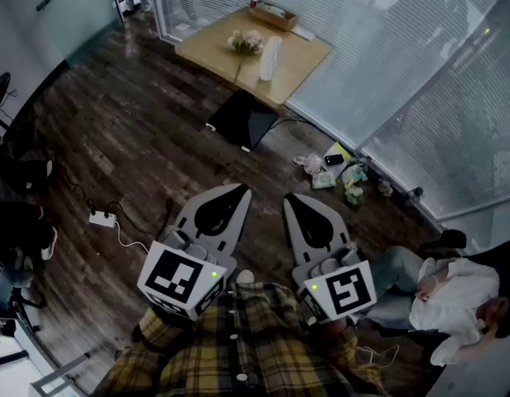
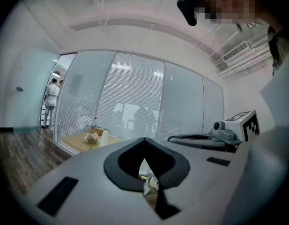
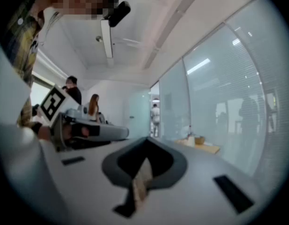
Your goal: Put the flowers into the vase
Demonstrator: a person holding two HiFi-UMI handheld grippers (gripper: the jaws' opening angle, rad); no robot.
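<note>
A bunch of pale pink flowers (image 1: pixel 246 41) lies on a low wooden table (image 1: pixel 304 56) at the far end of the room, next to an upright white vase (image 1: pixel 271 58). My left gripper (image 1: pixel 240 191) and right gripper (image 1: pixel 290 198) are held side by side close to my chest, far short of the table, both shut and empty. In the left gripper view the shut jaws point level toward the distant flowers (image 2: pixel 92 137) and vase (image 2: pixel 104 138). The right gripper view shows its shut jaws and the table (image 3: pixel 203 147) small in the distance.
Dark wood floor lies between me and the table. A black flat item (image 1: pixel 242 118) lies on the floor before the table, a white power strip (image 1: pixel 102 218) at left, small clutter (image 1: pixel 337 172) by the glass wall. A seated person (image 1: pixel 453 296) is at right.
</note>
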